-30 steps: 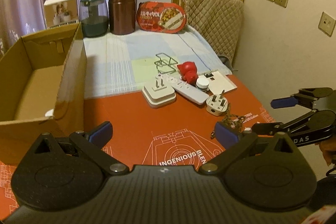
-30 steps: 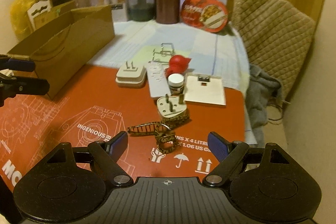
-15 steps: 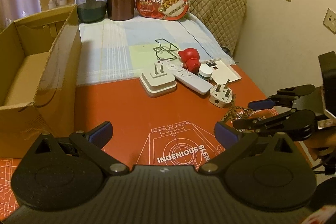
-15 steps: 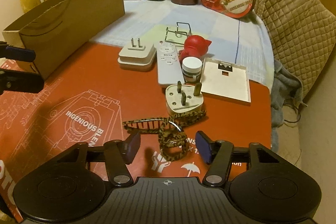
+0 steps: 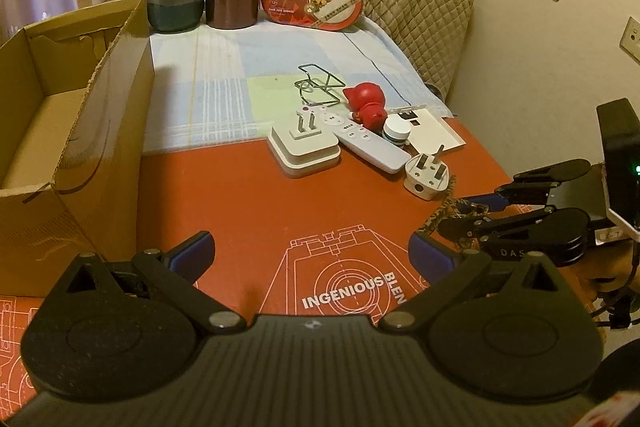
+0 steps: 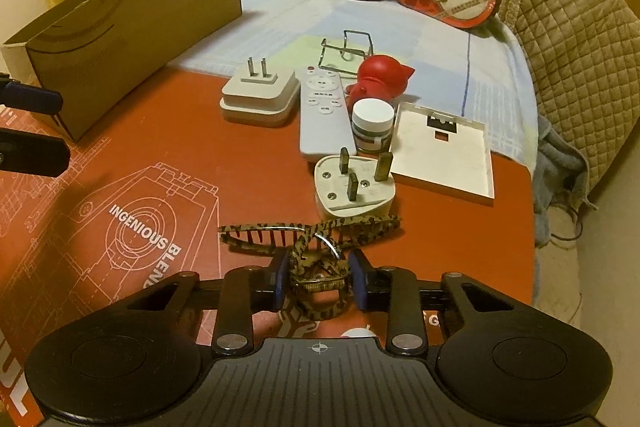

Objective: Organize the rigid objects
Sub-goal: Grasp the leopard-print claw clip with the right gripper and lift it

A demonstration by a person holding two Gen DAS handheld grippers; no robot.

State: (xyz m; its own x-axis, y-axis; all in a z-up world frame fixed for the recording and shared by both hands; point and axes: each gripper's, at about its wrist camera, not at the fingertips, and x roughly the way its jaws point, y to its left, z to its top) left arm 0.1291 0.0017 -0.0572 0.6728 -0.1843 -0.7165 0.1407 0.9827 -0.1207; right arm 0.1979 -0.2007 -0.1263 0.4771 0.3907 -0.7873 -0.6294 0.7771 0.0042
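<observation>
- In the right wrist view the right gripper point(image 6: 318, 281) sits low at centre frame, its blue pads pressed against the two sides of the leopard-print hair claw point(image 6: 316, 247), so it looks clamped on the clip's handle end.
- The clip's toothed jaws splay left and right across the frame, its long axis running crosswise to the fingers, just below the white three-pin plug point(image 6: 354, 189) and touching it or nearly so.
- The cardboard box point(image 6: 120, 27) lies in the upper left of that view, well apart from the clip; I'd judge the carry has to swing leftward and away.
- The left gripper point(image 5: 310, 253) hangs spread wide over bare red mat, holding nothing, with the box filling the left of its frame; it is the nearer to the box, but the clip is in the right one.
</observation>
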